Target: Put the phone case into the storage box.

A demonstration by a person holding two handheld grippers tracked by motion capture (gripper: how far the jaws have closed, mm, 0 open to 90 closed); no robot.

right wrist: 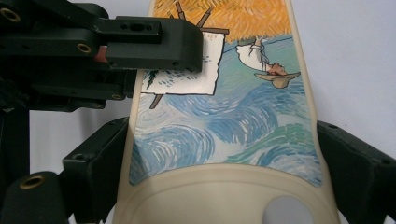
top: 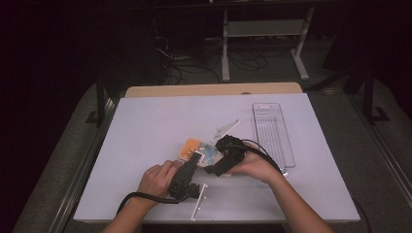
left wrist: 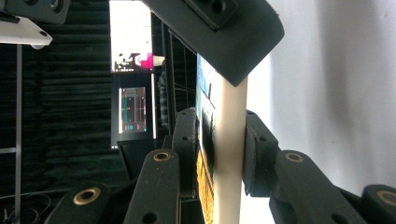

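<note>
High view: left gripper [top: 193, 161] and right gripper [top: 218, 162] are meeting mid-table on a flat cream case [top: 200, 150] w/ a painted face (orange at one end, blue at the other). The case is sitting near the centre of the white table [top: 145, 136]. A clear tray [top: 272, 131] is lying to the right, well apart from the case.

Left gripper view: jaws are clenching the case edge-on, pads pressing on both faces. The right gripper's jaw is reaching over the case's far end.

Right gripper view: own jaws are flanking the case's [right wrist: 224, 140] long sides, touching it (grip firmness: cannot tell). The left gripper [right wrist: 159, 46] is pinching the case's side edge at upper left, over the painted picture.
</note>
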